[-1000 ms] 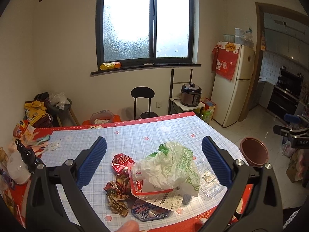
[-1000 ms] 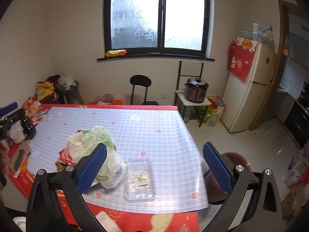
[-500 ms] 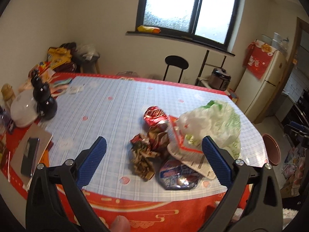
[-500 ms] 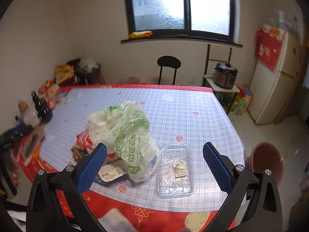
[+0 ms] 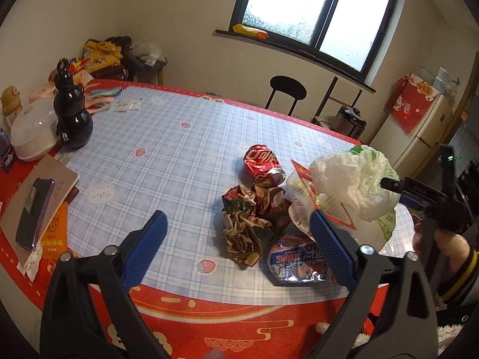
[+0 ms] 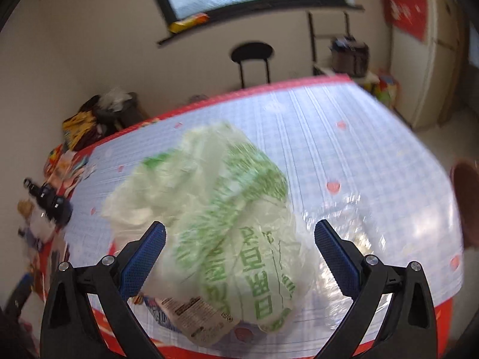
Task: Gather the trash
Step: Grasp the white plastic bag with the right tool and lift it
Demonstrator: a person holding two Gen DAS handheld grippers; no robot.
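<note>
Both grippers' jaws spread wide, the right gripper (image 6: 239, 251) faces the plastic bag (image 6: 215, 209) beside crumpled wrappers (image 5: 248, 218) near the counter (image 5: 167, 149) edge.

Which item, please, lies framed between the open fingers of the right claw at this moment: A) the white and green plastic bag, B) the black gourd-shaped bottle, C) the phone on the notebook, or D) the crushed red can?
A: in the right wrist view the white and green plastic bag fills the gap of the open right claw, with neither finger touching it.
</note>
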